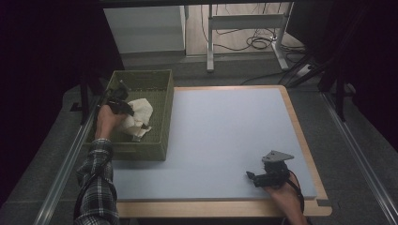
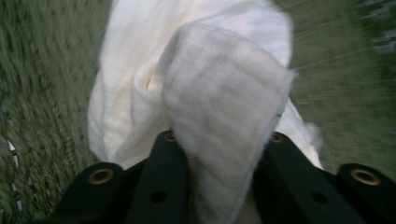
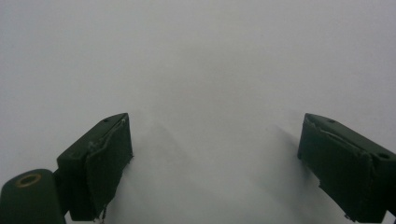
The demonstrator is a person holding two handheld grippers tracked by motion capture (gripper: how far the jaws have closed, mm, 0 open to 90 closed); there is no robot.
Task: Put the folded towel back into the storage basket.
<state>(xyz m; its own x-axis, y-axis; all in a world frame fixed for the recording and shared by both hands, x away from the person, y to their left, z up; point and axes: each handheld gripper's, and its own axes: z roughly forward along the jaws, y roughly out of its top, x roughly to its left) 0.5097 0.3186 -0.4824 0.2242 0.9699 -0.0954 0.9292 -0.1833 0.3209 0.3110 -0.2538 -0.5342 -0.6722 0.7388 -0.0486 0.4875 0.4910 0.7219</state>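
A white cloth (image 1: 141,115) lies crumpled inside a green woven basket (image 1: 166,117) at the table's left edge. My left gripper (image 1: 123,107) reaches into the basket from the left. In the left gripper view a fold of the cloth (image 2: 219,79) runs down between the two black jaws, and my left gripper (image 2: 222,149) is shut on it. My right gripper (image 1: 253,177) rests low at the front right of the blue-grey mat (image 1: 225,131), pointing left. In the right gripper view my right gripper (image 3: 215,149) stands open, with bare mat (image 3: 196,56) between its fingers.
The mat covers a wooden table whose edge (image 1: 300,136) shows at the right and front. Metal rails (image 1: 361,159) run along both sides. Behind the table stand white desk legs (image 1: 210,42) and floor cables (image 1: 256,42).
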